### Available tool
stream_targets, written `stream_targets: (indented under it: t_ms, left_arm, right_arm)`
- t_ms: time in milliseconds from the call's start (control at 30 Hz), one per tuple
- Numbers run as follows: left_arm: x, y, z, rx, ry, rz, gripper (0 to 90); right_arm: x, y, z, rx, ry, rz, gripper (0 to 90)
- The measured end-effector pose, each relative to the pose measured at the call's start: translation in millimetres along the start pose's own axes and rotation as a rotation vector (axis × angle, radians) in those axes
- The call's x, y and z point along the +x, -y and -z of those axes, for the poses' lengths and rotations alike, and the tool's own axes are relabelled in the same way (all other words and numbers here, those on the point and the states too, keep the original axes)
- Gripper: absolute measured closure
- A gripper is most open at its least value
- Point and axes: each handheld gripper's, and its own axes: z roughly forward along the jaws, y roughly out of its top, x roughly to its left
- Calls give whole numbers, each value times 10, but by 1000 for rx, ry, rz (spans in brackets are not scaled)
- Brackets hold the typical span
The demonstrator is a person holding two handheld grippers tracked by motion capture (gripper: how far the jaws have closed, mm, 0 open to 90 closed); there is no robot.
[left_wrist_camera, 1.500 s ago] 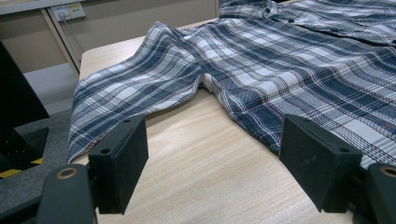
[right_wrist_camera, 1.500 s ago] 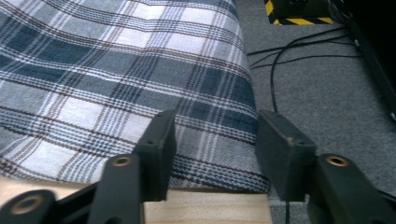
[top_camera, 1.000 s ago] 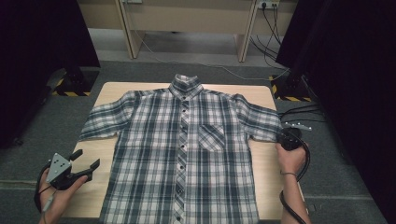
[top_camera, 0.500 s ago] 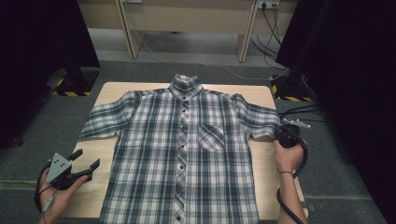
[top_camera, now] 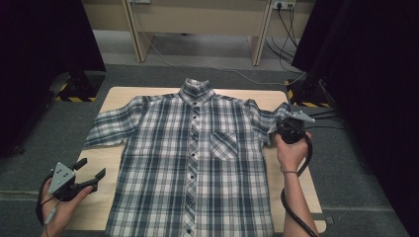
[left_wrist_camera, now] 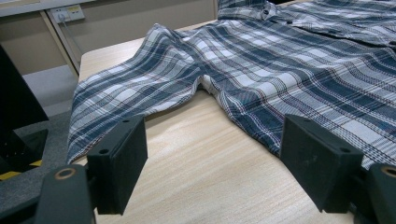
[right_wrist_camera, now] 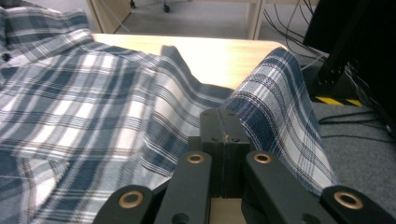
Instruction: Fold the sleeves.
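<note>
A blue and white plaid short-sleeved shirt [top_camera: 197,163] lies face up and buttoned on the wooden table [top_camera: 148,96], collar at the far side. My right gripper [top_camera: 277,124] is shut on the end of the shirt's right-hand sleeve [right_wrist_camera: 275,93]. The cloth rises off the table in a fold around the closed jaws [right_wrist_camera: 224,126]. My left gripper [top_camera: 91,169] hovers open near the table's front left corner. It points at the other sleeve [left_wrist_camera: 130,88] and the shirt's side seam, with bare wood between its pads [left_wrist_camera: 119,168].
Dark curtains hang on both sides, and stands with yellow-black bases [top_camera: 79,89] stand on the grey floor. Cables [top_camera: 326,118] run off the table's right edge. A pale desk frame [top_camera: 197,24] stands beyond the table.
My right gripper has risen and moved inward toward the shirt's body, carrying the sleeve end with it. The left gripper has stayed where it was.
</note>
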Motion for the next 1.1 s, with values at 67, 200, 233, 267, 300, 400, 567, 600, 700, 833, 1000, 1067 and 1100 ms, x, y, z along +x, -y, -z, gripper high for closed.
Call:
stream_targets:
  t_ms: [67, 200, 233, 267, 300, 400, 567, 600, 700, 833, 1000, 1067, 1100]
  left_arm:
    - [-1, 0, 1, -1, 0, 0, 225]
    - [0, 0, 1, -1, 0, 0, 225]
    - [-1, 1, 1, -2, 0, 0, 225]
    - [-1, 1, 1, -2, 0, 0, 225]
    - [-2, 1, 2, -3, 0, 0, 225]
    - [0, 0, 0, 0, 0, 0, 224]
    - [-2, 0, 0, -1, -2, 0, 224]
    - [-2, 0, 0, -2, -2, 0, 224]
    - [-1, 0, 0, -1, -2, 0, 224]
    - [-2, 1, 1, -3, -1, 0, 224]
    - [0, 0, 1, -1, -1, 0, 223]
    - [-1, 1, 1, -3, -1, 0, 223]
    - [-1, 1, 2, -2, 0, 0, 223]
  right_arm:
    - [63, -25, -9, -4, -7, 8, 900]
    - [166, -51, -24, -8, -13, 30, 900]
    - [179, -55, -27, -10, -14, 29, 900]
    - [186, -59, -31, -10, -16, 32, 900]
    - [193, -61, -34, -11, -16, 34, 900]
    - [208, -73, -32, -17, -19, 36, 900]
    - [247, -100, -17, -29, -29, 37, 900]
    - [263, -107, -14, -34, -34, 42, 900]
    - [321, -120, -21, -39, -44, 49, 900]
    - [399, -120, -46, -42, -60, 57, 900]
    - [551, -158, -67, -53, -86, 83, 900]
    - [612, -178, -77, -55, -96, 94, 900]
    - [654, -192, -84, -56, -104, 102, 900]
